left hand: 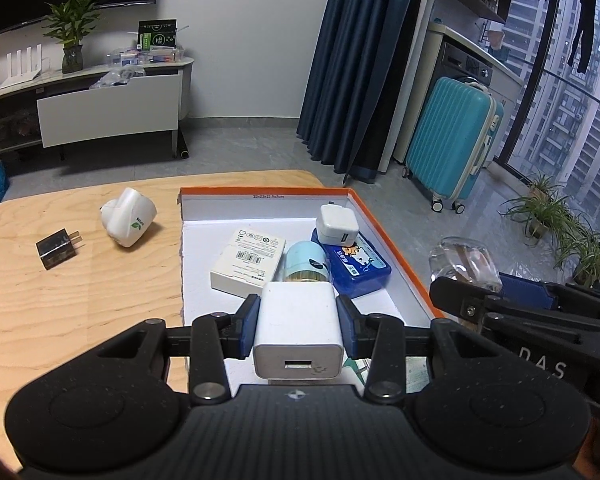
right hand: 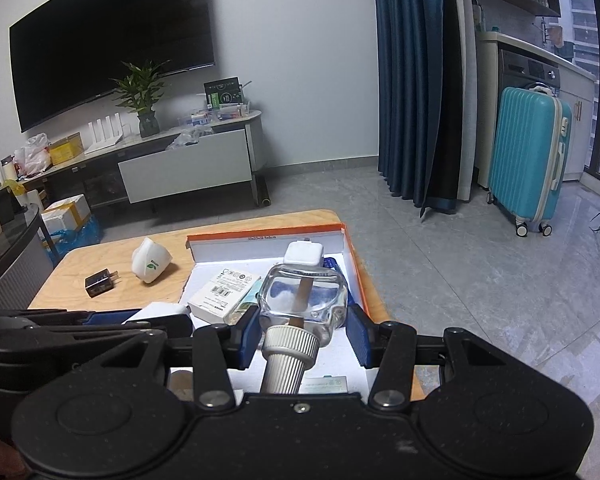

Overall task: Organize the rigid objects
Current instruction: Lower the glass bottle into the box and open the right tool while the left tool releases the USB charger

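My left gripper (left hand: 298,322) is shut on a white USB charger (left hand: 298,328), held over the near end of the orange-edged white box (left hand: 396,236). My right gripper (right hand: 302,330) is shut on a clear glass bottle (right hand: 304,296) with a white ribbed cap, also over the box; the bottle also shows in the left wrist view (left hand: 464,260). In the box lie a white carton (left hand: 248,262), a light-blue cylinder (left hand: 304,264), a blue case (left hand: 356,266) and a white plug adapter (left hand: 337,225). On the wooden table (left hand: 80,280) lie a black charger (left hand: 58,248) and a white plug-in device (left hand: 128,216).
A teal suitcase (left hand: 452,140) and blue curtains (left hand: 352,60) stand beyond the table on the right. A TV cabinet (left hand: 108,108) with clutter stands at the back left. Potted plants (left hand: 556,220) sit by the window.
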A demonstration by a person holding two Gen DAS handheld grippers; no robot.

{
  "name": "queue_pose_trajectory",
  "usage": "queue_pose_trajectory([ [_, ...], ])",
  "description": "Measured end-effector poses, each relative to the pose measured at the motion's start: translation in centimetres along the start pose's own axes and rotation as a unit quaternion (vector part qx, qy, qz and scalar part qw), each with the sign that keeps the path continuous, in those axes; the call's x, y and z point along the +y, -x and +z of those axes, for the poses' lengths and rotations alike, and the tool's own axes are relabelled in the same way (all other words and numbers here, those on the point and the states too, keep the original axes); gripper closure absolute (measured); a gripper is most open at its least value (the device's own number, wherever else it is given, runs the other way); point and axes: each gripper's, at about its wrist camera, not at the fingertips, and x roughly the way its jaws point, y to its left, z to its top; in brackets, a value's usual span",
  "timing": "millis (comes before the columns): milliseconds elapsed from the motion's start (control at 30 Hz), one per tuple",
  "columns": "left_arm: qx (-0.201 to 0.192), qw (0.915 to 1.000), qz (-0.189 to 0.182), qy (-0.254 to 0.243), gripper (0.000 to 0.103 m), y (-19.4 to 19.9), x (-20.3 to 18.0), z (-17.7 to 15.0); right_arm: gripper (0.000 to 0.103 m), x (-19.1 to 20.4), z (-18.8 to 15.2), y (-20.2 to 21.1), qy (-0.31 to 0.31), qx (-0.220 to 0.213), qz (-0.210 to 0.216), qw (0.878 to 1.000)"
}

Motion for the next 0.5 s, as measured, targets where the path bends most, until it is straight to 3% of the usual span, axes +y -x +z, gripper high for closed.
queue_pose_trajectory([
  [500, 0.019, 0.9998, -0.009, -0.006, 0.062, -2.0, -0.5, 0.3, 0.046, -0.8, 0.7, -2.4, 0.001, 0.016, 0.003, 1.000],
])
